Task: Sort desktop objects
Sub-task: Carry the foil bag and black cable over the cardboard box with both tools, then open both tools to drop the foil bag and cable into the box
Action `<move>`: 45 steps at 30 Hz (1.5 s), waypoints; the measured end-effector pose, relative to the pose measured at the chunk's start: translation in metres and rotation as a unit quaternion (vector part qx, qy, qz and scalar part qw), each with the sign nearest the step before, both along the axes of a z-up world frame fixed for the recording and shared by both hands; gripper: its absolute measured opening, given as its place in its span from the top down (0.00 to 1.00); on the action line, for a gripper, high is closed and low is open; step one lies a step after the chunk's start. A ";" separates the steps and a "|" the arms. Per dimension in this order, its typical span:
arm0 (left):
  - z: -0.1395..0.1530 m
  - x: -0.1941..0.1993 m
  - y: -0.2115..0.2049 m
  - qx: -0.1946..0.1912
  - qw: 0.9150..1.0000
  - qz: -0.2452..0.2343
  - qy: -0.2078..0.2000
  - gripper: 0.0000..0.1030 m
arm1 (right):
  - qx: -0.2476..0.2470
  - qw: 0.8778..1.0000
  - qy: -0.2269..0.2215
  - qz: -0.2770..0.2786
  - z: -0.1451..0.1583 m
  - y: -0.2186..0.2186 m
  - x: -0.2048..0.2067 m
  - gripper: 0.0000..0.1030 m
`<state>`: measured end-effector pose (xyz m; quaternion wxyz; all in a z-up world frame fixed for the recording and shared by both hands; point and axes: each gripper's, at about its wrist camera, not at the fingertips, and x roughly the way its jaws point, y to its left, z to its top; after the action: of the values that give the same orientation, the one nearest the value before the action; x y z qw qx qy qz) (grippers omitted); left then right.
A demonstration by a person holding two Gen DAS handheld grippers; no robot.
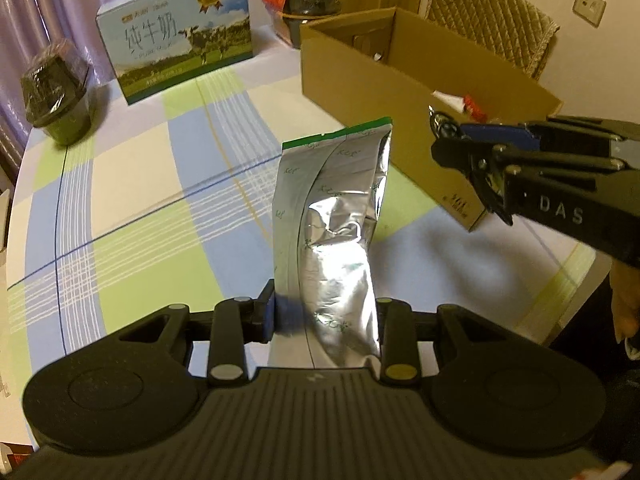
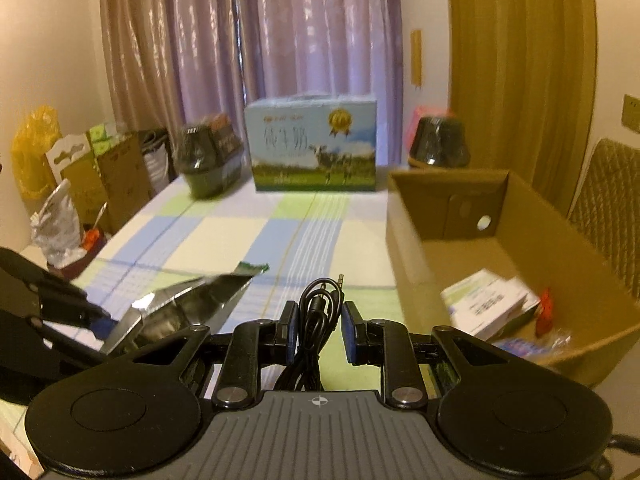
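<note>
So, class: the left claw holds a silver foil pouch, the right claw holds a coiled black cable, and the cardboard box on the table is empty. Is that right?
Not quite. The cardboard box is not empty: the right wrist view shows a white packet and other small items inside. The left claw does hold the foil pouch, the right claw the black cable.

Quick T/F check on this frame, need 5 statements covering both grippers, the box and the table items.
1. The left gripper holds a silver foil pouch. True.
2. The right gripper is empty. False: its jaws are shut on a coiled black cable.
3. The cardboard box is empty. False: a white carton and other small things lie inside.
4. The milk carton case stands at the table's far edge. True.
5. The foil pouch is already inside the box. False: it is held above the checked tablecloth, outside the box.
</note>
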<state>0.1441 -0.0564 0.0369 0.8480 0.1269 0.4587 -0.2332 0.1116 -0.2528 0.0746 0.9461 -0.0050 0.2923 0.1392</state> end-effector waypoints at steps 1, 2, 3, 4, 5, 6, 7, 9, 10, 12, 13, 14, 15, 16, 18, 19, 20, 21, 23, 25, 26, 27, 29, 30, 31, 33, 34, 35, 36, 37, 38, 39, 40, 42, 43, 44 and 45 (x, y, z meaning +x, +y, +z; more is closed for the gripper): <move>0.005 0.000 -0.003 -0.002 1.000 0.000 -0.001 0.72 | 0.001 1.000 -0.003 -0.003 0.004 -0.003 0.000 0.81; 0.009 0.000 -0.006 -0.005 1.000 0.000 -0.001 0.72 | 0.001 1.000 -0.006 -0.005 0.009 -0.007 0.000 0.81; 0.014 0.001 -0.010 -0.009 1.000 0.000 -0.002 0.72 | 0.001 1.000 -0.010 -0.009 0.013 -0.011 0.000 0.81; 0.019 0.002 -0.014 -0.012 1.000 0.000 -0.002 0.72 | 0.000 1.000 -0.013 -0.011 0.017 -0.015 0.000 0.81; 0.024 0.002 -0.018 -0.014 1.000 0.000 -0.003 0.72 | -0.001 1.000 -0.016 -0.015 0.021 -0.020 0.001 0.81; 0.029 0.003 -0.022 -0.015 1.000 -0.001 -0.005 0.72 | -0.002 1.000 -0.018 -0.018 0.025 -0.026 0.001 0.81; 0.034 0.004 -0.028 -0.017 1.000 -0.004 -0.007 0.72 | -0.003 1.000 -0.021 -0.022 0.029 -0.030 0.002 0.81; 0.045 0.006 -0.041 -0.022 1.000 -0.009 -0.010 0.72 | -0.006 0.999 -0.026 -0.030 0.036 -0.043 0.004 0.81; 0.049 0.007 -0.048 -0.025 1.000 -0.011 -0.011 0.72 | -0.007 0.999 -0.028 -0.035 0.040 -0.050 0.006 0.81; 0.057 0.011 -0.064 -0.030 0.999 -0.018 -0.012 0.72 | -0.009 0.999 -0.029 -0.043 0.045 -0.063 0.009 0.81; 0.060 0.014 -0.071 -0.035 0.999 -0.020 -0.011 0.72 | -0.011 0.998 -0.031 -0.049 0.048 -0.071 0.010 0.81; 0.064 0.016 -0.079 -0.041 0.999 -0.021 -0.010 0.72 | -0.013 0.998 -0.031 -0.054 0.050 -0.079 0.012 0.81; 0.067 0.019 -0.087 -0.046 0.999 -0.023 -0.009 0.72 | -0.014 0.998 -0.032 -0.058 0.052 -0.087 0.014 0.81; 0.069 0.022 -0.095 -0.051 0.998 -0.023 -0.007 0.72 | -0.015 0.997 -0.032 -0.063 0.054 -0.094 0.015 0.81; 0.073 0.030 -0.110 -0.062 0.998 -0.023 -0.003 0.72 | -0.018 0.997 -0.031 -0.070 0.056 -0.108 0.020 0.81; 0.074 0.034 -0.117 -0.066 0.998 -0.022 -0.001 0.72 | -0.018 0.997 -0.031 -0.075 0.056 -0.115 0.022 0.81; 0.075 0.038 -0.124 -0.070 0.997 -0.022 0.003 0.72 | -0.018 0.996 -0.030 -0.079 0.057 -0.122 0.025 0.81; 0.075 0.043 -0.133 -0.075 0.997 -0.021 0.007 0.72 | -0.018 0.996 -0.029 -0.082 0.056 -0.129 0.026 0.81; 0.074 0.051 -0.144 -0.085 0.996 -0.015 0.014 0.72 | -0.017 0.996 -0.027 -0.088 0.056 -0.142 0.030 0.81; 0.072 0.063 -0.155 -0.101 0.995 -0.005 0.025 0.72 | -0.016 0.995 -0.024 -0.093 0.054 -0.154 0.036 0.81; 0.070 0.068 -0.159 -0.109 0.994 0.000 0.032 0.72 | -0.015 0.995 -0.023 -0.095 0.053 -0.159 0.039 0.81; 0.068 0.074 -0.163 -0.116 0.993 0.005 0.037 0.72 | -0.014 0.995 -0.020 -0.097 0.051 -0.163 0.042 0.81; 0.063 0.086 -0.172 -0.124 0.991 0.014 0.046 0.72 | -0.013 0.995 -0.016 -0.101 0.047 -0.170 0.048 0.81; 0.061 0.091 -0.174 -0.127 0.990 0.019 0.050 0.72 | -0.012 0.995 -0.014 -0.102 0.045 -0.173 0.052 0.81; 0.058 0.097 -0.178 -0.131 0.990 0.022 0.055 0.72 | -0.011 0.994 -0.012 -0.104 0.044 -0.177 0.055 0.81; 0.051 0.107 -0.185 -0.137 0.988 0.028 0.063 0.72 | -0.010 0.994 -0.008 -0.106 0.039 -0.183 0.063 0.81; 0.048 0.111 -0.188 -0.138 0.988 0.029 0.066 0.72 | -0.010 0.994 -0.006 -0.107 0.037 -0.185 0.067 0.81; 0.044 0.115 -0.191 -0.139 0.987 0.031 0.069 0.72 | -0.009 0.994 -0.004 -0.108 0.035 -0.188 0.072 0.81; 0.041 0.119 -0.195 -0.141 0.987 0.033 0.072 0.72 | -0.008 0.994 -0.002 -0.110 0.033 -0.190 0.076 0.81; 0.038 0.123 -0.197 -0.144 0.986 0.035 0.076 0.72 | -0.008 0.994 0.000 -0.111 0.031 -0.192 0.080 0.81; 0.035 0.127 -0.198 -0.148 0.985 0.038 0.081 0.72 | -0.008 0.994 0.002 -0.112 0.029 -0.194 0.084 0.81; 0.032 0.131 -0.199 -0.152 0.984 0.042 0.087 0.71 | -0.008 0.994 0.004 -0.112 0.026 -0.195 0.088 0.81; 0.029 0.135 -0.199 -0.159 0.982 0.049 0.091 0.71 | -0.008 0.994 0.006 -0.113 0.025 -0.196 0.091 0.81; 0.027 0.138 -0.198 -0.163 0.981 0.060 0.088 0.71 | -0.007 0.994 0.010 -0.111 0.022 -0.198 0.096 0.81; 0.027 0.140 -0.196 -0.164 0.981 0.063 0.083 0.71 | -0.006 0.994 0.011 -0.110 0.020 -0.198 0.098 0.81; 0.027 0.140 -0.194 -0.166 0.981 0.063 0.079 0.71 | -0.005 0.994 0.013 -0.108 0.019 -0.199 0.100 0.81; 0.028 0.140 -0.193 -0.167 0.981 0.062 0.078 0.71 | -0.003 0.994 0.015 -0.106 0.018 -0.199 0.102 0.81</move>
<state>0.2845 -0.2489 0.0646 0.8319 -0.0639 0.4846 -0.2629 0.2135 -0.4513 0.0926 0.9510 0.0252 0.3058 0.0370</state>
